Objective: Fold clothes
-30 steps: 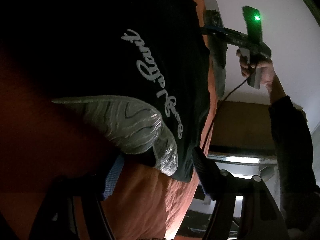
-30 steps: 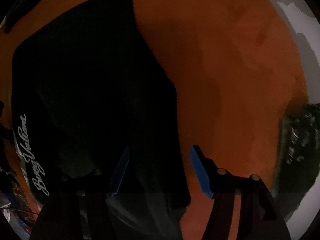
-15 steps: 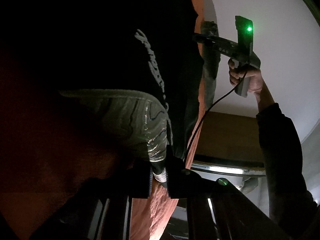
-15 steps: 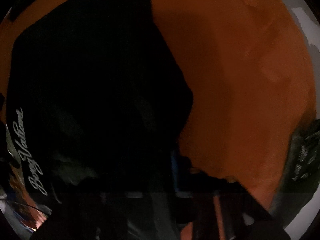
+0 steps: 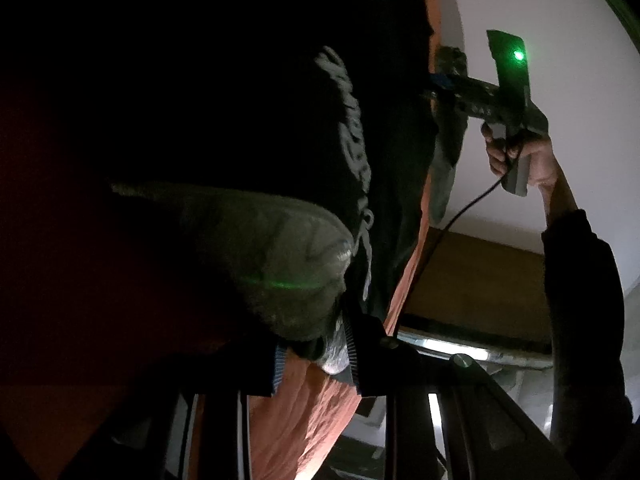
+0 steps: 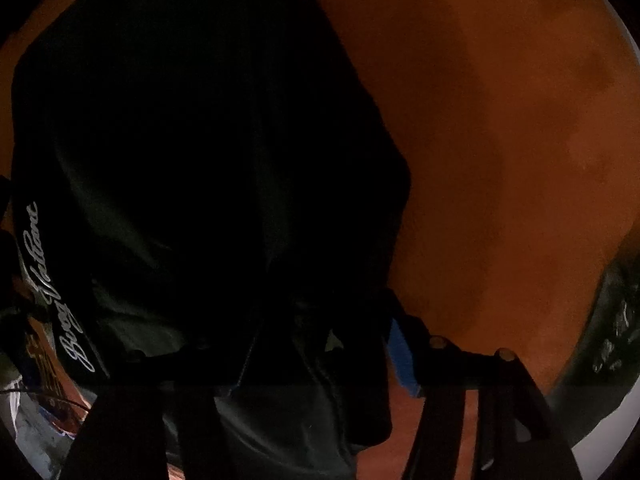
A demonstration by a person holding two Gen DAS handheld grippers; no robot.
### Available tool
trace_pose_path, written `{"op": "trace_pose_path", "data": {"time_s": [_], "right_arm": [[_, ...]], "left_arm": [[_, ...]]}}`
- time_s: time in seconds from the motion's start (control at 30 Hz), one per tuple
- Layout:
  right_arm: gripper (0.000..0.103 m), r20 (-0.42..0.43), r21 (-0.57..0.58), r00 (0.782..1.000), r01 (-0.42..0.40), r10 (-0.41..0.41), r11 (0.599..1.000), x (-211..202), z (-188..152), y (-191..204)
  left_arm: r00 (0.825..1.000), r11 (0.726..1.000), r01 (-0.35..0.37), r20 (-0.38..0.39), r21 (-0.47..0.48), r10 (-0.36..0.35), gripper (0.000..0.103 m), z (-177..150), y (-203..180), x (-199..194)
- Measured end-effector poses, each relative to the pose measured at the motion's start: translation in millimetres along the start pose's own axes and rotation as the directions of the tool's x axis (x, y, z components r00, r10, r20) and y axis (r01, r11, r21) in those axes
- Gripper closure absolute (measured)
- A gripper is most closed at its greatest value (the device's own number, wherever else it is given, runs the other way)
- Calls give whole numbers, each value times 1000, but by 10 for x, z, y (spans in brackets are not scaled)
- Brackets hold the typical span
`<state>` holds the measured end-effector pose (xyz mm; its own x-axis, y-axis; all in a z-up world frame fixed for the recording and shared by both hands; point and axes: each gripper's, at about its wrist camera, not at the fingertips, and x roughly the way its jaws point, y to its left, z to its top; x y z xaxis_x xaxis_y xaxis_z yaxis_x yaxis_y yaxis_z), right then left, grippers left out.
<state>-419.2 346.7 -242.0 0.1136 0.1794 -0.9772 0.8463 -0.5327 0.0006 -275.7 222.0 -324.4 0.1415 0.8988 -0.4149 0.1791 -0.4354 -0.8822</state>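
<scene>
A black T-shirt (image 5: 248, 92) with white script lettering and a grey marbled print lies on an orange cloth (image 5: 304, 412). My left gripper (image 5: 314, 354) is shut on the shirt's edge at the grey print. In the right wrist view the black T-shirt (image 6: 208, 168) fills the left, with the script at its left edge. My right gripper (image 6: 320, 360) stands with its blue pad against the shirt's near edge; the left finger is lost in the dark. It also shows far off in the left wrist view (image 5: 444, 84), at the shirt's far edge, held by a hand.
The orange cloth (image 6: 500, 140) covers the surface on the right. A second dark printed garment (image 6: 604, 340) lies at the right edge. A white wall and a brown board (image 5: 476, 276) stand beyond the table.
Both grippers were open a second ago. The left has closed on the shirt edge at the grey print. The right closed in on the shirt's near edge, and its jaws now look wider apart.
</scene>
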Motion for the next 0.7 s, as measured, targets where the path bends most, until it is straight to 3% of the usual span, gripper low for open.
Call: {"op": "trace_pose_path", "data": {"time_s": [0.03,0.07,0.13,0.17,0.27,0.37,0.47,0.53,0.63,0.7], "right_arm": [[55,3,-5,1000,-7,7,1000,1,14,19],[63,10,-16,1000,-8,8,1000,-7,21,47],[92,40,-52,999,11,-9,999,-54,27,135],[95,57,-70,998,18,-14,997,-82,16,186],[96,98,-94,995,42,-32,995,-176,-33,307],[96,157,-45,988,5,2,999,-377,-125,312],[96,230,25,971,-68,60,997,-633,-251,274],[96,311,82,943,-153,121,985,-856,-380,203],[96,440,144,883,-249,164,958,-1172,-580,125],[96,512,172,841,-300,175,938,-1388,-494,40]], "left_arm": [[1000,1000,-2,5,17,2,91,-3,-25,-9],[1000,999,-5,11,40,5,95,-8,-62,-15],[1000,996,-14,23,87,12,96,-25,-140,-36],[999,994,-20,30,111,17,97,-39,-182,-52],[998,978,-45,54,202,35,97,-85,-351,-133],[999,949,-25,48,315,11,98,-107,-599,-293],[997,932,70,18,355,-81,98,9,-801,-509],[994,902,61,56,427,-94,98,107,-1030,-717],[991,839,50,78,542,-110,98,296,-1398,-1066],[990,789,43,82,613,-117,98,436,-1657,-1275]]}}
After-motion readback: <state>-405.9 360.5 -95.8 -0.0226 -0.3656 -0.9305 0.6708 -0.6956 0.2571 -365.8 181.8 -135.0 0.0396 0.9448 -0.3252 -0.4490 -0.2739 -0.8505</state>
